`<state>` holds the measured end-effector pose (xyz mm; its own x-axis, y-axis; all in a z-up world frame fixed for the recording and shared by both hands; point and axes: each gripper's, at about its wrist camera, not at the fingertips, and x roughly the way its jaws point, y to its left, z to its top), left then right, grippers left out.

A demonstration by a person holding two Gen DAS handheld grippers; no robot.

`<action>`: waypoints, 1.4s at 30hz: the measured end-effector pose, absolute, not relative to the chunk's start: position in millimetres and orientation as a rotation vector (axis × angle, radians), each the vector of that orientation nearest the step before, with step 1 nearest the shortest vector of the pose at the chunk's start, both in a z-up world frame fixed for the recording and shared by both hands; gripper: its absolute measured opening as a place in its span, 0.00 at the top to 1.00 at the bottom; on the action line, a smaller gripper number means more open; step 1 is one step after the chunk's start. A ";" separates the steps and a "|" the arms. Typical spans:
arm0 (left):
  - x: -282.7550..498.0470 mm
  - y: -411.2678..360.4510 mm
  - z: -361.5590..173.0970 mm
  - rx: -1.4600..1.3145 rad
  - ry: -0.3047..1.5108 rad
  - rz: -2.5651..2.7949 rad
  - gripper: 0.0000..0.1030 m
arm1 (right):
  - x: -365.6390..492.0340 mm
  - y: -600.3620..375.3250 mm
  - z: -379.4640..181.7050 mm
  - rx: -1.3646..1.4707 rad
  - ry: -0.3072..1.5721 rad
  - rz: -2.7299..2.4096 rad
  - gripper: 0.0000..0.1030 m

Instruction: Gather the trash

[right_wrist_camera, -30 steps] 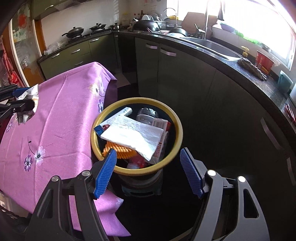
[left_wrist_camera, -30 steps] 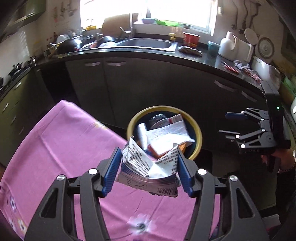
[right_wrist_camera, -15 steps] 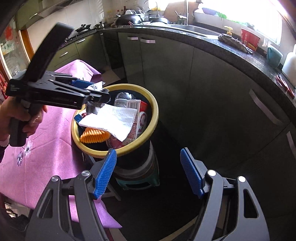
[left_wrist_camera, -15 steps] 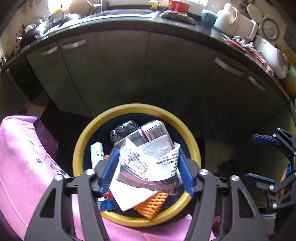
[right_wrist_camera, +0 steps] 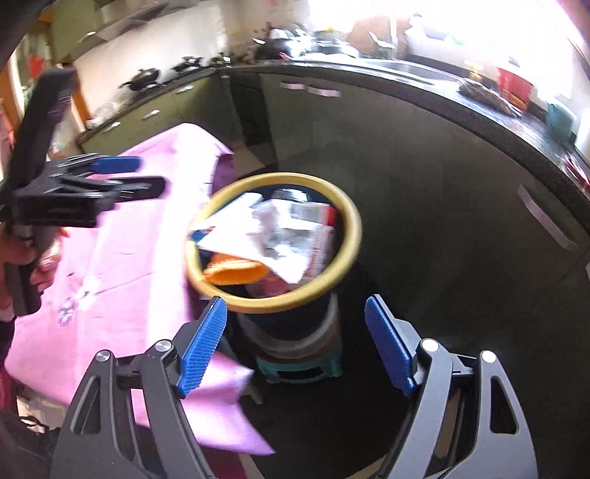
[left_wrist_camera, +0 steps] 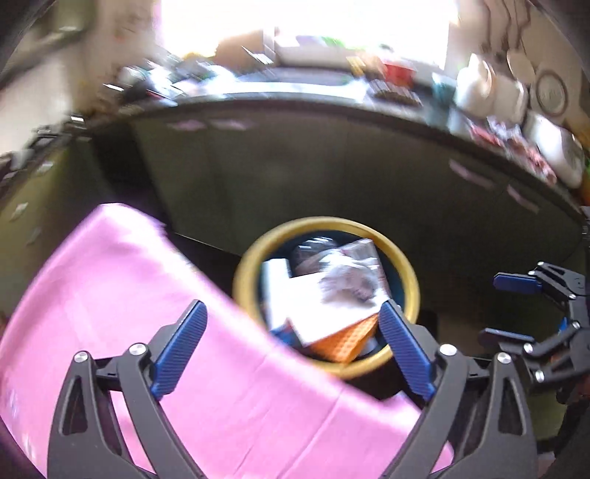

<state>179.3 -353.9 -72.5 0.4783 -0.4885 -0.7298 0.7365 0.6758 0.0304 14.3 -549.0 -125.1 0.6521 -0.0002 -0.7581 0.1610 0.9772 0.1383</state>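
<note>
The left tongs (left_wrist_camera: 291, 344) are wide open and hold nothing. They hang over the near edge of the pink cloth (left_wrist_camera: 110, 294) on the table, and their right blue pad (left_wrist_camera: 405, 353) sits in front of the bin's rim. The right tongs (right_wrist_camera: 295, 344) are wide open too, with nothing in them. They hang over the dark floor (right_wrist_camera: 424, 258), low and to the side of the bin.

Just past both tongs stands the bin (right_wrist_camera: 350, 235). It is dark with a round yellow rim. It sits right at the edge of the table, and the cloth hangs down beside it. The bin rests on a small green stool (right_wrist_camera: 306, 368).

The trash is in the bin. A crumpled wrapper (left_wrist_camera: 350, 285) lies on top, blurred. Under it are white paper (right_wrist_camera: 236, 235) and an orange net (right_wrist_camera: 236, 274). The pile comes up close to the rim.

From the right tongs' camera, the left tongs are up over the cloth, apart from the bin, and a hand (right_wrist_camera: 22, 258) grips their handle.

There is open dark floor between the bin and the cabinets (right_wrist_camera: 424, 154). Farther back, a black counter (right_wrist_camera: 497, 121) curves around the room, with blurry things on it under a bright window (left_wrist_camera: 295, 22).
</note>
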 end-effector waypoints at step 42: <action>-19.3 -23.5 -16.5 0.021 0.528 -0.114 0.06 | -73.5 -398.3 -42.8 0.070 0.557 0.021 0.04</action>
